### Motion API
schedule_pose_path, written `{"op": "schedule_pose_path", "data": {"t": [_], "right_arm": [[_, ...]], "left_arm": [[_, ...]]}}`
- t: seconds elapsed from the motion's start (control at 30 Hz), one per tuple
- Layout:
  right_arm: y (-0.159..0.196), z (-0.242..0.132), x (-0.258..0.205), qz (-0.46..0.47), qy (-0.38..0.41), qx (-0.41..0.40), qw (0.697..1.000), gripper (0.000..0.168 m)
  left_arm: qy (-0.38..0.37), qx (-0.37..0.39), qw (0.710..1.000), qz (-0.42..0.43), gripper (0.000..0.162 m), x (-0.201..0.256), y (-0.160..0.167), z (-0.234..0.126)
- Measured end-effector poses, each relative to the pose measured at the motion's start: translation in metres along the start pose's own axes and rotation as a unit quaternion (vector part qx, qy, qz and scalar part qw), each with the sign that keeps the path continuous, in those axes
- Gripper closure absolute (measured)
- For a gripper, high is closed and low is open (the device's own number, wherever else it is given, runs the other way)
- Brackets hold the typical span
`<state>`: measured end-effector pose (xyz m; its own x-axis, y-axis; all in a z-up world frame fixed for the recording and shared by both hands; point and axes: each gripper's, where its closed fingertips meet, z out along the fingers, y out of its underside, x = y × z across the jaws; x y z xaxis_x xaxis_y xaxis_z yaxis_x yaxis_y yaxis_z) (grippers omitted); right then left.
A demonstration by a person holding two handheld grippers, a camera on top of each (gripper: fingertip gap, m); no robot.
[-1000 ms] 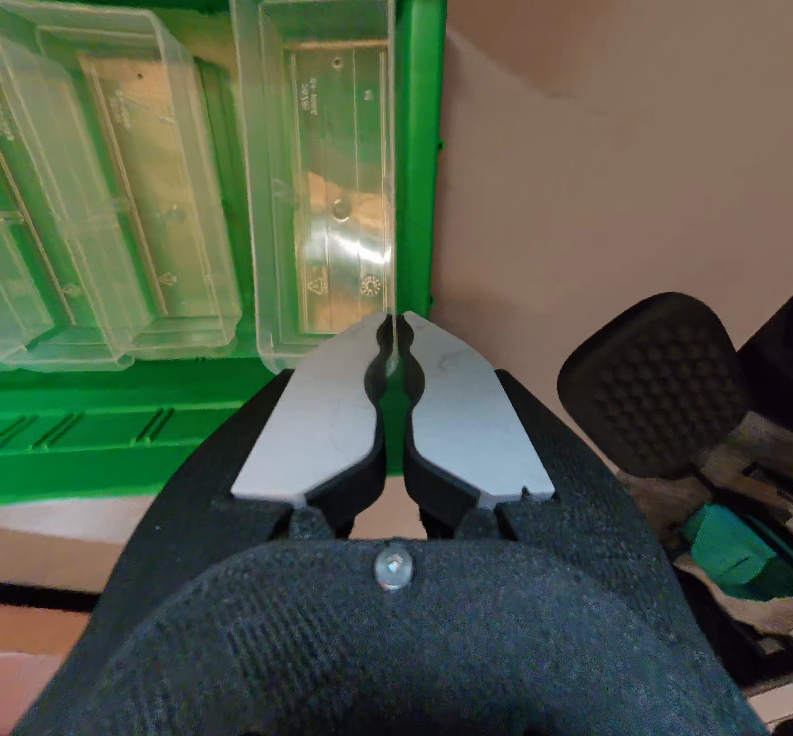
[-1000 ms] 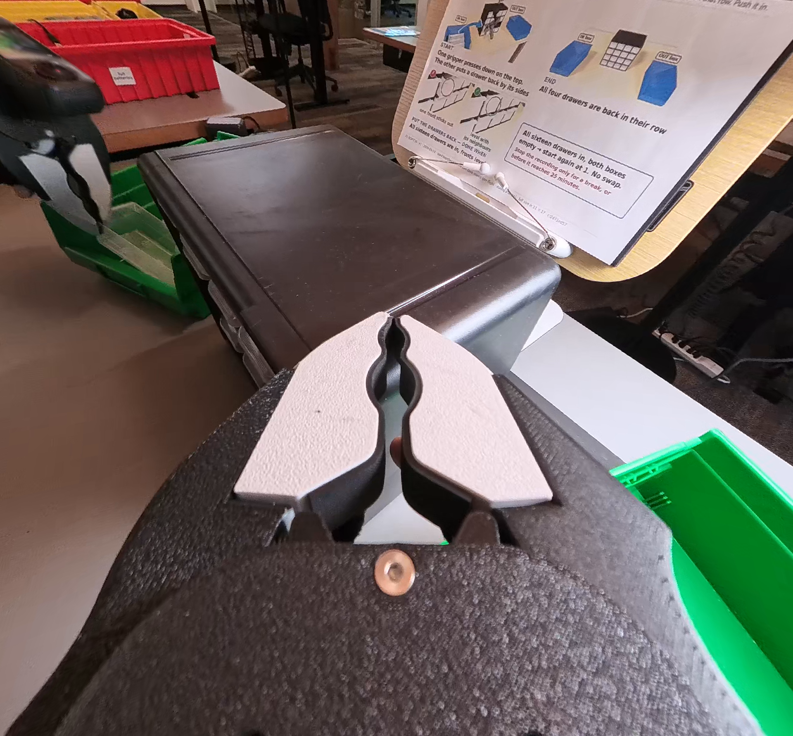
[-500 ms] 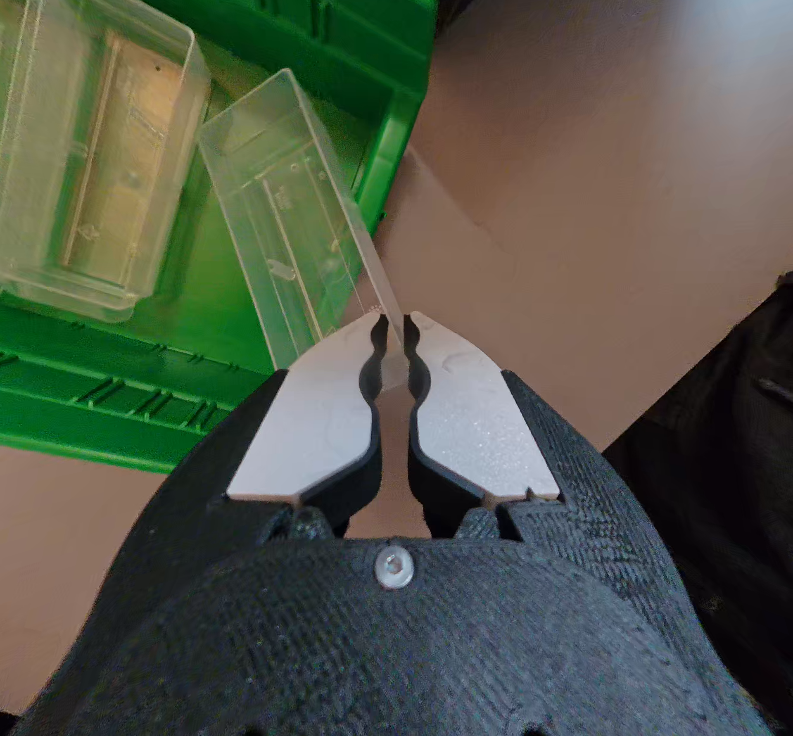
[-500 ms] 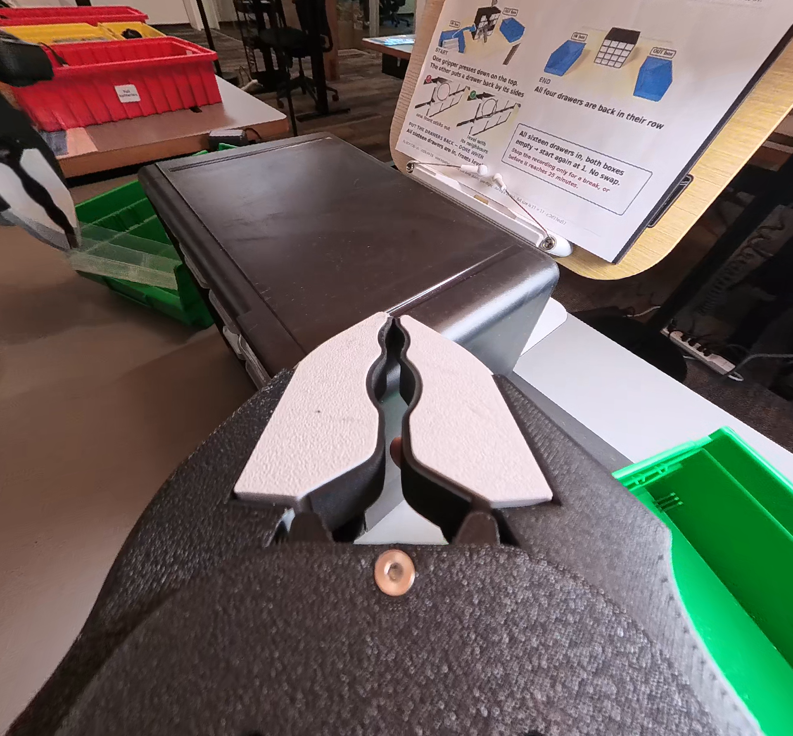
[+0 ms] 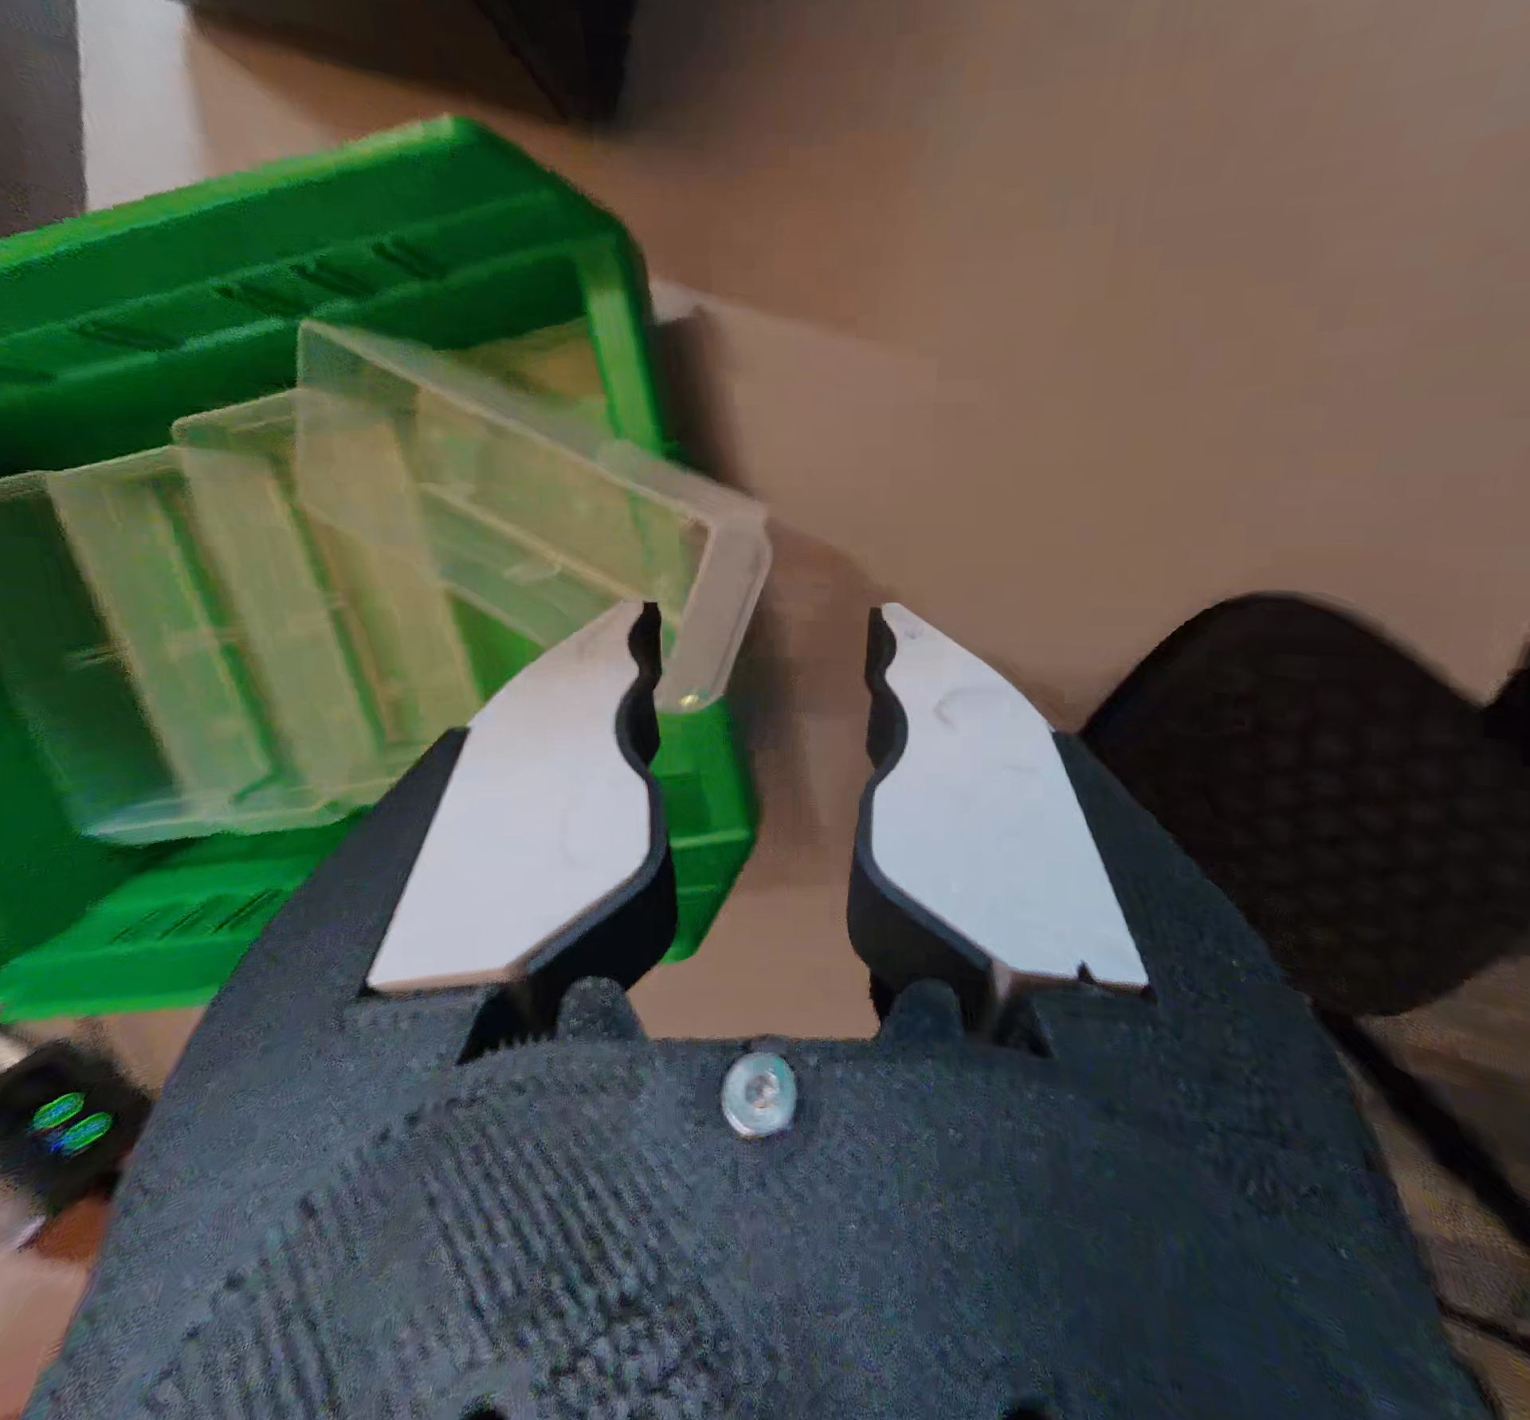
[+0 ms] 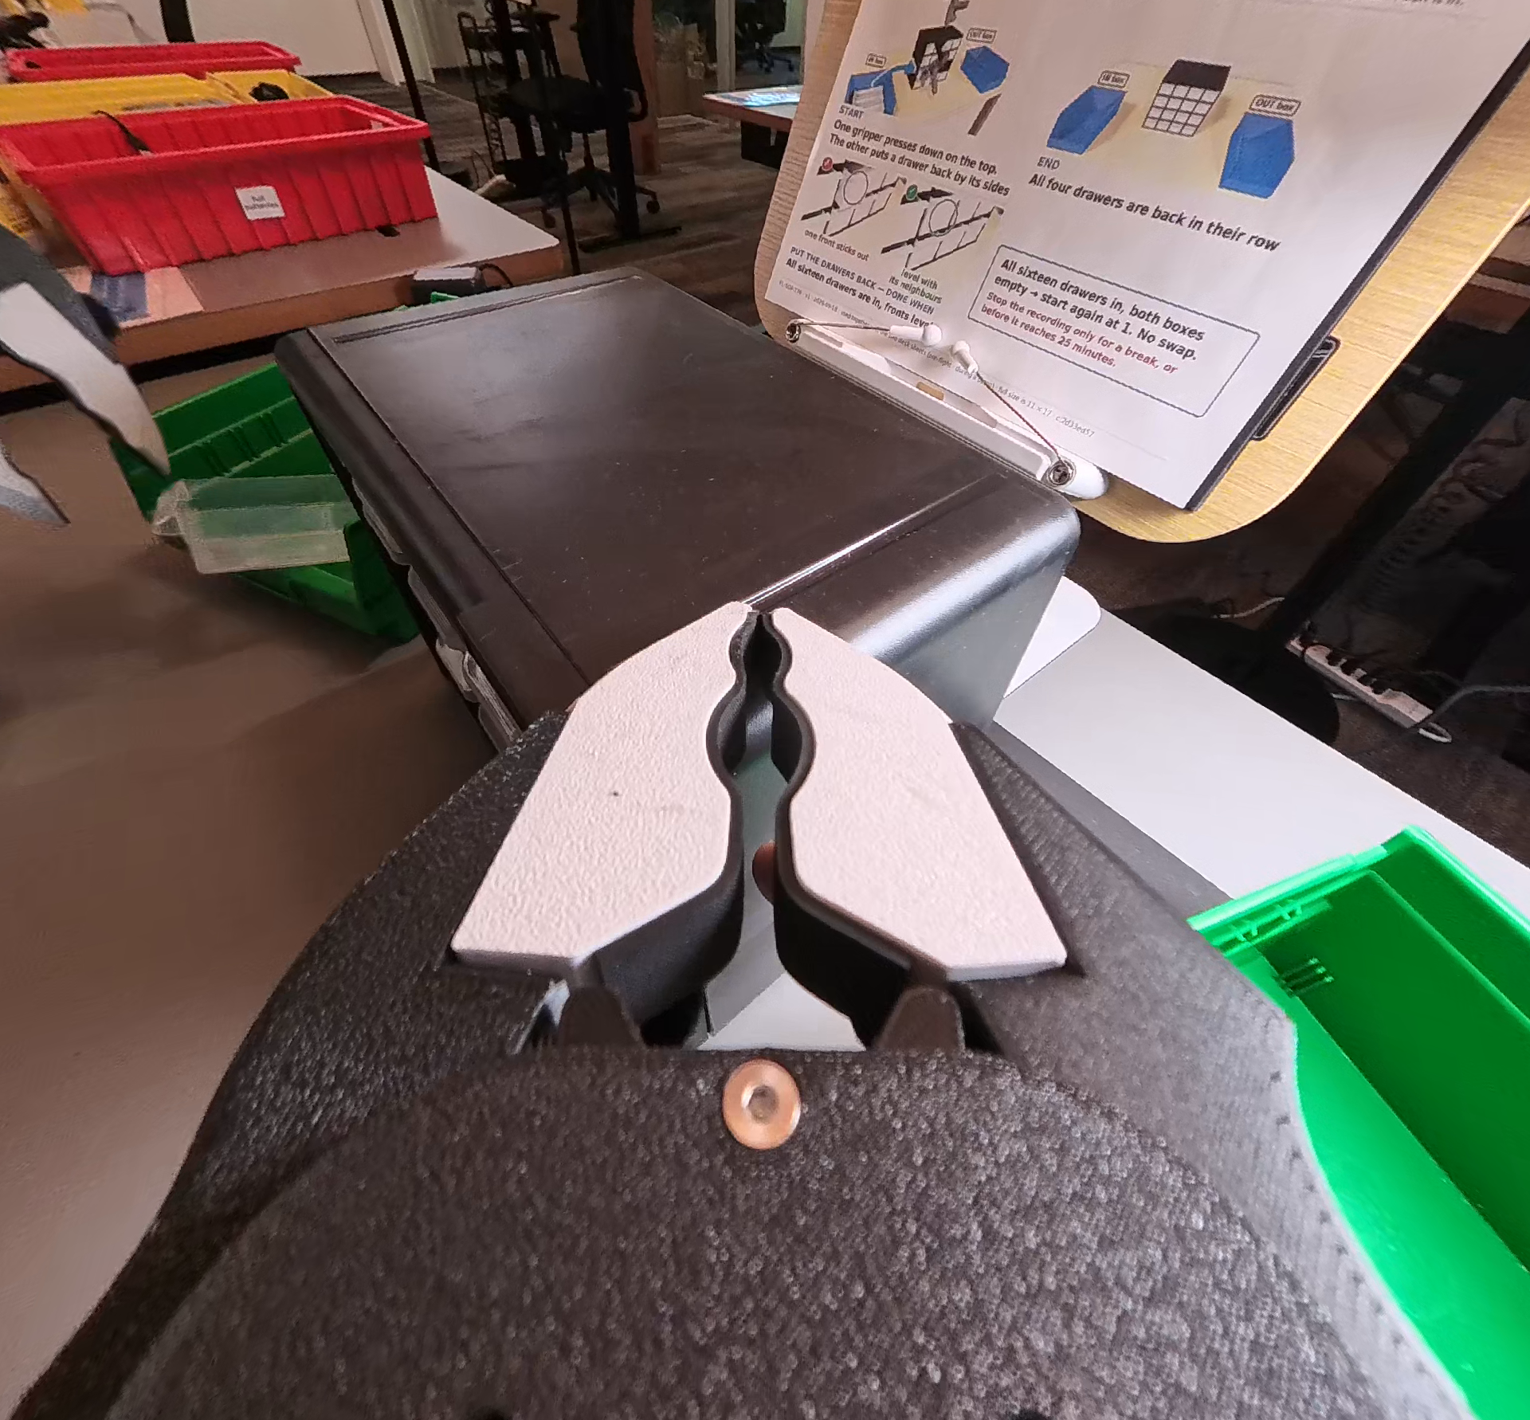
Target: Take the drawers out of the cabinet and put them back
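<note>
My left gripper (image 5: 763, 619) is open and empty, just right of a clear plastic drawer (image 5: 530, 486). The drawer lies tilted across the right end of a green bin (image 5: 331, 263), its front end sticking out over the rim by my left fingertip. More clear drawers (image 5: 165, 635) lie in the bin. In the right wrist view the same drawer (image 6: 257, 519) rests on that bin (image 6: 240, 428), left of the dark cabinet (image 6: 662, 428). My right gripper (image 6: 757, 623) is shut and empty over the cabinet's near right corner. The left gripper (image 6: 103, 482) shows at the far left.
A second green bin (image 6: 1366, 1008) stands at the right of the cabinet. An instruction sheet on a wooden board (image 6: 1159, 138) leans behind the cabinet. Red bins (image 6: 223, 171) sit on a farther table. A black textured pad (image 5: 1325, 801) lies beyond the table edge.
My left gripper has opened and let go of the clear drawer, which now rests tilted on the green bin. The left view has swung round. The right gripper has not moved.
</note>
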<state>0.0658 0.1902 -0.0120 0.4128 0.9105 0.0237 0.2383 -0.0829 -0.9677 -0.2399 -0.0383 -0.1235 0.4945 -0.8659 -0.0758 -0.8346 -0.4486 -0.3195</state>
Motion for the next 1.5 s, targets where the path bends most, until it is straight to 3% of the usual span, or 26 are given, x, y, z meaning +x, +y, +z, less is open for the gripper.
{"op": "schedule_pose_path", "data": {"t": [0.03, 0.17, 0.4, 0.63, 1.1, 1.33, 1.5], "right_arm": [[0.0, 0.0, 0.0, 0.001, -0.001, 0.001, 1.0, 0.168], [0.0, 0.0, 0.0, 0.004, -0.003, 0.004, 1.0, 0.168], [0.0, 0.0, 0.0, 0.011, -0.009, 0.012, 1.0, 0.168], [0.0, 0.0, 0.001, 0.012, -0.013, 0.016, 1.0, 0.168], [0.0, 0.0, 0.001, 0.016, -0.012, 0.02, 1.0, 0.168], [0.0, 0.0, 0.001, 0.016, -0.01, 0.021, 1.0, 0.168], [0.0, 0.0, 0.001, 0.016, -0.009, 0.021, 1.0, 0.168]], "left_arm": [[-0.017, -0.019, 1.0, 0.017, 0.113, -0.006, 0.009, 0.001], [-0.064, -0.083, 0.994, 0.038, 0.111, -0.028, 0.038, 0.019], [-0.09, -0.125, 0.984, 0.089, 0.128, -0.038, 0.048, 0.044], [-0.09, -0.134, 0.983, 0.091, 0.145, -0.04, 0.047, 0.043], [-0.045, -0.023, 0.998, -0.039, 0.146, -0.01, -0.004, -0.001], [-0.027, -0.009, 0.996, -0.08, 0.147, 0.023, -0.039, -0.009], [-0.038, -0.044, 0.996, -0.073, 0.147, 0.051, -0.06, -0.004]]}}
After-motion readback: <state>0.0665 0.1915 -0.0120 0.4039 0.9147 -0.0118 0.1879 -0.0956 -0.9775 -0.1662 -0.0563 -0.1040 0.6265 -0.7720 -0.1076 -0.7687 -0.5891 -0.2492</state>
